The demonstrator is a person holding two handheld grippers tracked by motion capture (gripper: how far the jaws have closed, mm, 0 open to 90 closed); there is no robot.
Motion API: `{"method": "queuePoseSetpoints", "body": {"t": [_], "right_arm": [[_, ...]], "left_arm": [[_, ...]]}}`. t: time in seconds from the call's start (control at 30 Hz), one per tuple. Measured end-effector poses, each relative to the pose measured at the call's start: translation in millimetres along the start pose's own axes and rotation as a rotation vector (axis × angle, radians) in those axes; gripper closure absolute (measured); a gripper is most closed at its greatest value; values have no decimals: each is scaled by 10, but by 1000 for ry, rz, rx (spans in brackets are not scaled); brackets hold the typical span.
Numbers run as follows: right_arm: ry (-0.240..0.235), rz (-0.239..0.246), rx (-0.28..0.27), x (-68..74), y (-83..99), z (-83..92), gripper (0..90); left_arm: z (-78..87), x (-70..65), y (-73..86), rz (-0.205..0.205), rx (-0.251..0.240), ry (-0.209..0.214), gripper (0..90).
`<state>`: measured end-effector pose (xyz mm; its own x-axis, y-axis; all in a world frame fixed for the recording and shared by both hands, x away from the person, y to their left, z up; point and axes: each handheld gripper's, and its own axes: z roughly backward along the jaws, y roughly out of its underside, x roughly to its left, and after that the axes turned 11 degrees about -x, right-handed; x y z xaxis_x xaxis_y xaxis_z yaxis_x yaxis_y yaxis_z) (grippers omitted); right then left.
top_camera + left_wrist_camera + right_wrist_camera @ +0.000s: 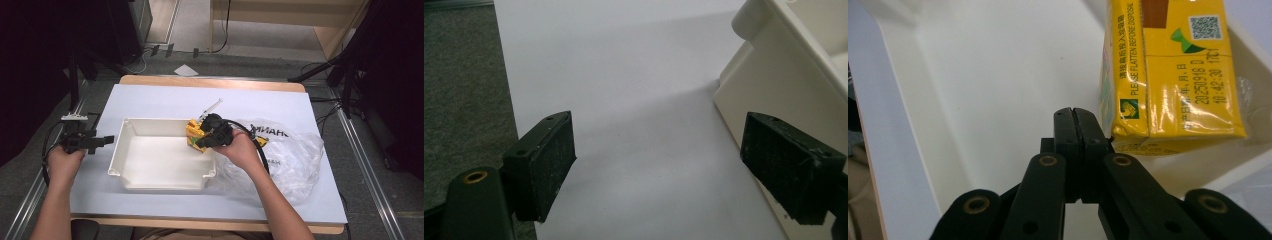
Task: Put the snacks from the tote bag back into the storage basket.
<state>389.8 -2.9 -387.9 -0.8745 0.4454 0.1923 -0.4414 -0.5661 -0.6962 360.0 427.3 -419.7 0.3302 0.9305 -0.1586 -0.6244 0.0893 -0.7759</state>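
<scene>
Overhead, the high view shows a white sheet [165, 102] over a wooden table, with a shallow white plastic tray [131, 170] of rounded corners on it. Left of the tray, the left gripper [106, 140] is held level in the person's left hand [64, 161], pointing at the tray's left wall and just short of it. At the tray's far right corner, the right gripper [200, 141] sits against a yellow drink carton [193, 131]; the right hand [241, 150] grips it from behind. Beyond that hand lies a crumpled clear plastic bag [295, 155] with dark print, and a thin white straw [212, 107] rests past the carton.

Next, the left gripper view: its two black jaws stand wide apart — matte, scuffed rectangular pads — over bare white sheet, with the tray's smooth cream outer wall [769, 85] beside the right-hand jaw.

Lastly, the right gripper view: the jaws are pressed flat together with nothing between them, over the tray's glossy floor [998, 85]. Just ahead and to their right lies the carton [1173, 75] — a glossy yellow block with a folded seam, printed date and a QR code. Whether the jaw tips touch it, I cannot tell.
</scene>
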Motion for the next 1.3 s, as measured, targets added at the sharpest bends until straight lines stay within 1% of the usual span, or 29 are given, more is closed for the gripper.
{"method": "queuePoseSetpoints", "body": {"t": [0.07, 0.1, 0.2, 0.37, 0.47, 0.5, 0.97, 1.03, 1.3], "right_arm": [[0, -1, 0, -13, 6, -4, 900], [4, -8, 10, -21, 13, -8, 900], [4, -6, 8, -37, 20, -12, 900], [12, -14, 11, -56, 28, 0, 900], [17, -15, 8, -68, 32, 8, 900], [19, -19, 11, -69, 32, 10, 900], [34, -22, 1, -125, 43, 45, 900], [37, -33, -2, -129, 45, 55, 900], [32, -31, -8, -160, 55, 77, 900]], "left_arm": [[1, 0, 0, 0, 0, 0, 154], [0, 0, 0, 0, 0, 0, 154], [-3, -2, 1, -2, 0, -1, 154], [-4, -4, 1, -2, 1, -1, 154], [2, -6, -2, -5, -5, -1, 154], [8, -7, -4, -2, -14, 0, 154], [3, -8, -3, -5, -6, -1, 154], [3, -8, -3, -5, -5, -2, 154], [-1, -10, -2, -6, -1, -1, 154]]}}
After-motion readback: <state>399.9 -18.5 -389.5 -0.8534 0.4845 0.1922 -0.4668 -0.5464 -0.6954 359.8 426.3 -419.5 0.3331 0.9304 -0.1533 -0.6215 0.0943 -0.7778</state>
